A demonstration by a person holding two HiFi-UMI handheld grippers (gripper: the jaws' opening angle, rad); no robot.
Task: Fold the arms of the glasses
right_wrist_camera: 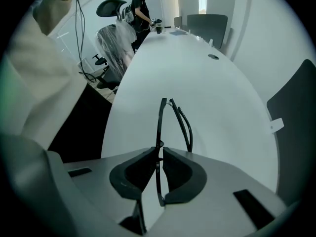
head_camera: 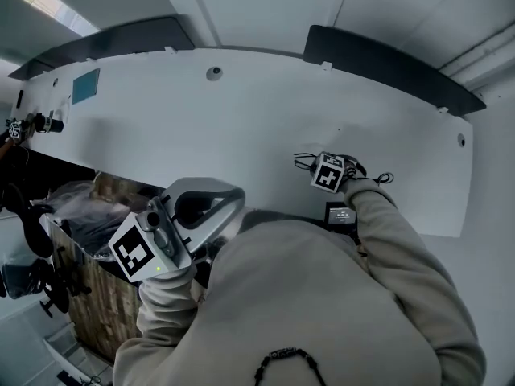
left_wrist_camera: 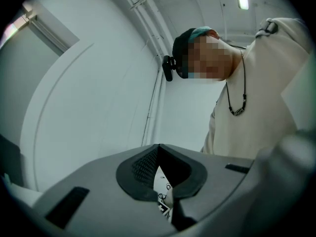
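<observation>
Nearest is the person's cream hoodie sleeve (head_camera: 402, 272), soft and creased, with a dark bead cord (left_wrist_camera: 237, 100) hanging at the chest. The left gripper (left_wrist_camera: 159, 149) is held close to the body, a smooth grey plastic shell with rounded shoulders. Its black pads (left_wrist_camera: 143, 164) have a fine meshed grain, and the jaws are pressed together at the tips with nothing between them. Its marker cube (head_camera: 133, 252) shows a black-and-white square pattern.

Further out, the right gripper (right_wrist_camera: 160, 154) points steeply down at the table (head_camera: 241, 119). Its dark, matte jaws are clamped on the glasses (right_wrist_camera: 162, 122), pinching the thin black frame edge-on. Two slim curved arms (right_wrist_camera: 185, 125) run out beyond the jaws, lying close beside the front. The glasses are over the near part of the table top, close to its edge; I cannot tell whether they touch it.

The table is a long, smooth white slab with a curved outline and a small round grommet (head_camera: 213, 73). Dark, flat divider panels (head_camera: 378, 63) stand along its far edge. Left of the table is a rough wooden crate (head_camera: 113, 312) with crinkled clear plastic over it. At the table's far end stand another person (right_wrist_camera: 143, 9) and a chair wrapped in plastic (right_wrist_camera: 116, 38).
</observation>
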